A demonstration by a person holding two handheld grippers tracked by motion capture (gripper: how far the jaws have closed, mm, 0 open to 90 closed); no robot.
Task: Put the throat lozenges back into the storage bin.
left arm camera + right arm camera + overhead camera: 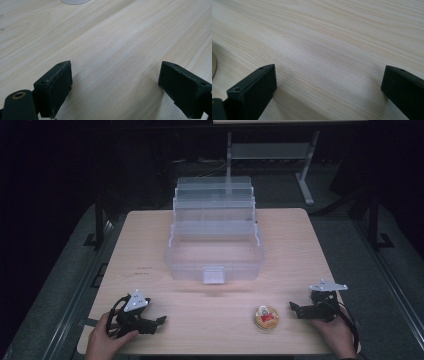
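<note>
A clear plastic organiser box (215, 237) stands open in the middle of the wooden table (150, 245), its tiered trays stepped up towards the back. A small round tin (266, 316) with a red and yellow label lies flat near the front right. My left gripper (159, 321) rests at the front left, held by a hand, jaws pointing right. In the left gripper view it (115, 86) is open over bare wood. My right gripper (295, 309) sits right of the tin, jaws pointing left towards it, apart from it. In the right gripper view it (329, 91) is open, nothing between.
Beyond the table's far edge stands a grey desk frame (280, 155) on a dark floor. Black table legs (99, 222) show at both sides. Bare wood lies between the box and the front edge.
</note>
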